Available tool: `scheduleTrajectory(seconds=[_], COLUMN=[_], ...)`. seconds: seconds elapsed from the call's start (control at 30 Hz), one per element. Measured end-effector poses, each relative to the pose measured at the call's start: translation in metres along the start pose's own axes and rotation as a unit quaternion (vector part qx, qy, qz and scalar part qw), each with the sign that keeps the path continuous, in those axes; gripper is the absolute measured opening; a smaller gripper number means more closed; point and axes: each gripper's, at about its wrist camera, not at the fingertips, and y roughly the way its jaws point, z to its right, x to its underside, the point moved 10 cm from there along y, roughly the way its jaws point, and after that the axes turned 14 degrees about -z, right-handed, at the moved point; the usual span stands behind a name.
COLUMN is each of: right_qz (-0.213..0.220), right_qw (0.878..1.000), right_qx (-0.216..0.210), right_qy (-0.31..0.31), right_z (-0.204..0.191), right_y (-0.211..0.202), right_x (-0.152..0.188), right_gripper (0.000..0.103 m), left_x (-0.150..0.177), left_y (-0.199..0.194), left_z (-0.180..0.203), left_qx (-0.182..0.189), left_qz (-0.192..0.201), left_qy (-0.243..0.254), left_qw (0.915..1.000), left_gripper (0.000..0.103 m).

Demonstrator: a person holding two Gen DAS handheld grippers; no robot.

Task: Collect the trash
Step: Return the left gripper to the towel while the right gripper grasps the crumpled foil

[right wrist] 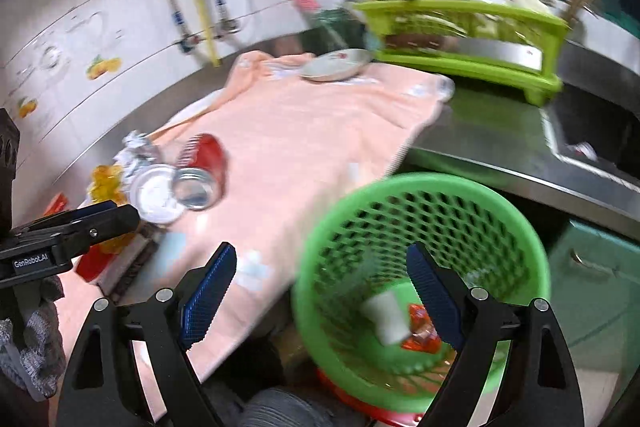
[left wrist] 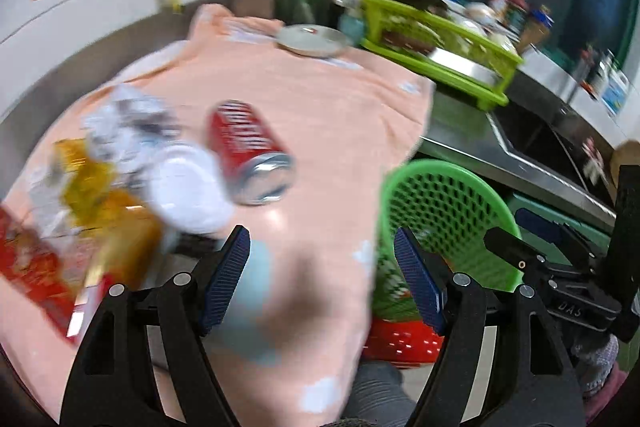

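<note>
Beside red can (left wrist: 249, 151), green basket (right wrist: 424, 267)

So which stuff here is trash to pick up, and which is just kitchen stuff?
Trash job:
red can
white lid
crumpled paper
yellow wrapper
green basket

Just lying about:
dish rack
plate
pink towel
sink

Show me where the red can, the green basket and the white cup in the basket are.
red can (left wrist: 244, 135), left wrist view, on its red side.
green basket (right wrist: 400, 183), right wrist view, on its far rim.
white cup (right wrist: 386, 313), right wrist view, on its side.
</note>
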Motion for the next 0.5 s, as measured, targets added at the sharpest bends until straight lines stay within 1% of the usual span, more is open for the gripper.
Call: scheduleTrajectory(seconds=[0.1,0.27,0.4,0.5], right_qz=[-0.001,-0.007,-0.01,-0.017], right_qw=[0.999,0.995,0.991,0.986], right_qx=[-0.017,-0.062,-0.085,-0.113], right_qy=[-0.03,-0.075,-0.106,-0.126], right_z=[-0.03,-0.087,-0.128,-0.158], right_y=[0.006,0.025,0.041,0.052], right_x=[-0.011,-0.037,-0.059,-0.074], right_gripper=[0.084,0.084,0.084,0.083], left_x=[0.003,0.012,0.021,0.026], left_y=[-0.019,-0.048,-0.062,-0.07], left_z=[-0.033,-0.085,-0.113,-0.134], left_qx=[-0.021,-0.043,-0.059,-0.067], left_qz=[0.013,0.031,0.04,0.045], left_qy=[-0.027,-0.073,-0.095,-0.113], left_qw=[0.9993,0.9959,0.9929,0.9903], left_gripper=[0.074,0.074,0.074,0.074])
